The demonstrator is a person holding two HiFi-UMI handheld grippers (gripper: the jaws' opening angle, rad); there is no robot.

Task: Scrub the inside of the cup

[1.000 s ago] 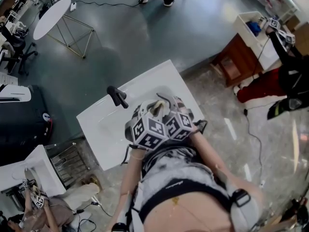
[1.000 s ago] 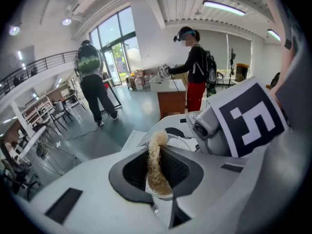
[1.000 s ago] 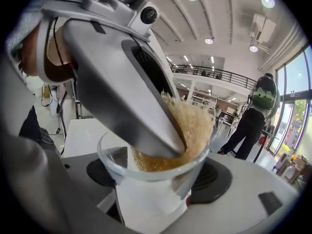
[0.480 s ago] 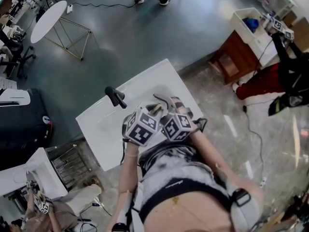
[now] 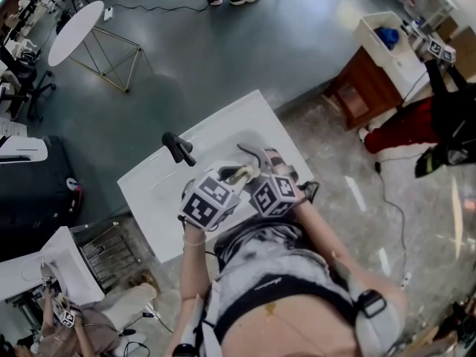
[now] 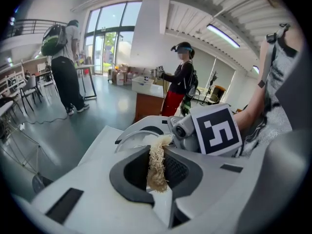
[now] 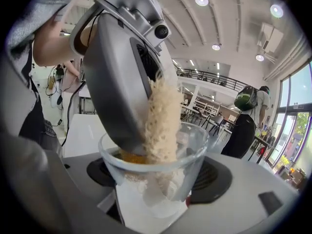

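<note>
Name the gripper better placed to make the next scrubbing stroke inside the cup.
Left. The left gripper has just been closing its jaws on the fibrous scrubber, whose end reaches inside the glass cup. The right gripper grips the cup and probably should only steady it.

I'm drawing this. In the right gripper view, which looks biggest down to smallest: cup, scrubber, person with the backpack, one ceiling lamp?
1. cup
2. scrubber and person with the backpack look about alike; the person stands far off, so only looks small
3. ceiling lamp
</note>
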